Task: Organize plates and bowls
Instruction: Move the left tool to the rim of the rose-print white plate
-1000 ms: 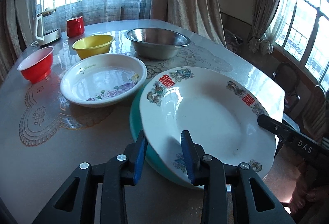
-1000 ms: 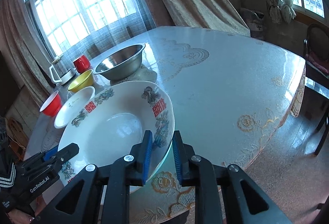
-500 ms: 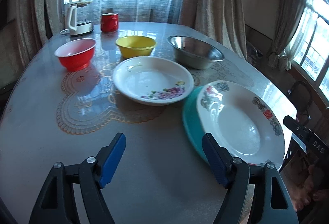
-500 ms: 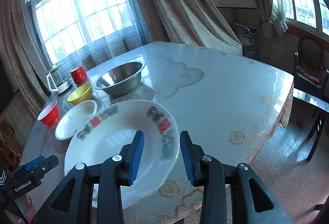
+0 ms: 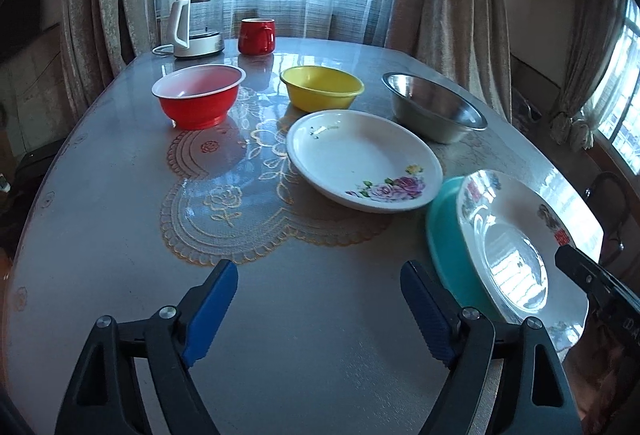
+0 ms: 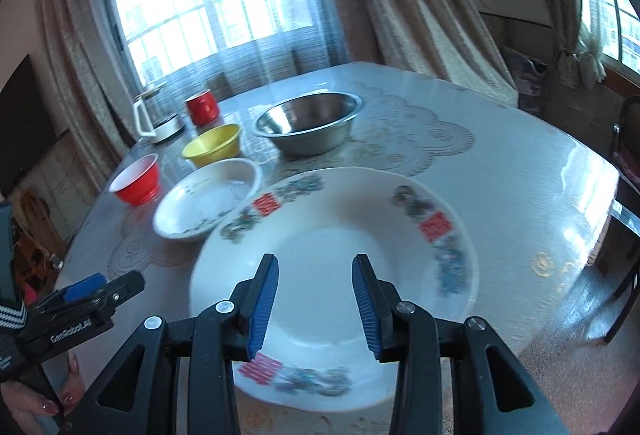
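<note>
A large white plate with red characters (image 5: 516, 247) rests on a teal plate (image 5: 444, 235) at the table's near right edge. My left gripper (image 5: 316, 271) hangs over bare tabletop to the left of that stack. Its jaws are opening wide, with nothing between them. My right gripper (image 6: 316, 261) hovers open above the near rim of the large plate (image 6: 332, 235), pads clear of it. Farther back stand a rose-patterned plate (image 5: 360, 155), a red bowl (image 5: 198, 99), a yellow bowl (image 5: 322, 87) and a steel bowl (image 5: 432, 107).
A kettle (image 5: 192, 27) and a red mug (image 5: 256, 35) stand at the far edge by the curtained window. A chair (image 6: 624, 155) is beyond the table's right side. The lace-patterned tabletop (image 5: 224, 203) lies open in front of my left gripper.
Both grippers have let go of the large plate's rim, opened, and drawn back. The left one has shifted left, off the plate and over the table.
</note>
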The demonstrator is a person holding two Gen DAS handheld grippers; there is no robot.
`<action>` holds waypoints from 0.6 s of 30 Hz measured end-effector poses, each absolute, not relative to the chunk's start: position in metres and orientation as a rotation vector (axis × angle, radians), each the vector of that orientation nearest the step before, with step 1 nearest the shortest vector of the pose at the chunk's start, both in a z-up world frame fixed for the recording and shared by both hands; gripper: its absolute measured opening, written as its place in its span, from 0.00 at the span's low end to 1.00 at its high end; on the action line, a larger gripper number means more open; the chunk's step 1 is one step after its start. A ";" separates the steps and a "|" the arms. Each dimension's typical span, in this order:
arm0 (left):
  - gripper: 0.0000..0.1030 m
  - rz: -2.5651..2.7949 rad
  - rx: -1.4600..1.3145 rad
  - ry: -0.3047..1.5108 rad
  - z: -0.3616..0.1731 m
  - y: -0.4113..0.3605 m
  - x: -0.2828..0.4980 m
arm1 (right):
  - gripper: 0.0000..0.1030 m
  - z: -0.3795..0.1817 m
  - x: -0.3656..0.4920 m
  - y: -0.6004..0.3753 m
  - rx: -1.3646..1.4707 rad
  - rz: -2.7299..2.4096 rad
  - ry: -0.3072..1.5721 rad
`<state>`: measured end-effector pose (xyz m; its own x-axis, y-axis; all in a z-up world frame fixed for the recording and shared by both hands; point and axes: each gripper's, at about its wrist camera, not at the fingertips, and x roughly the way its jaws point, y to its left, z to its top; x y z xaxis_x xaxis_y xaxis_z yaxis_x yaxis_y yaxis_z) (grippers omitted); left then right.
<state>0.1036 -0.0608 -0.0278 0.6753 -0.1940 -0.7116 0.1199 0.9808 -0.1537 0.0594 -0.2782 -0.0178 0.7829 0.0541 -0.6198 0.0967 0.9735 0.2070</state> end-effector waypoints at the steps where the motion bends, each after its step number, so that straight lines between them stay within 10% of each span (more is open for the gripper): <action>1: 0.82 -0.173 -0.100 0.811 -0.028 -0.059 0.107 | 0.38 -0.018 0.062 -0.275 0.231 -0.014 0.677; 18: 0.84 -0.188 -0.165 0.794 -0.029 -0.055 0.190 | 0.38 -0.006 0.109 -0.248 0.193 0.048 0.727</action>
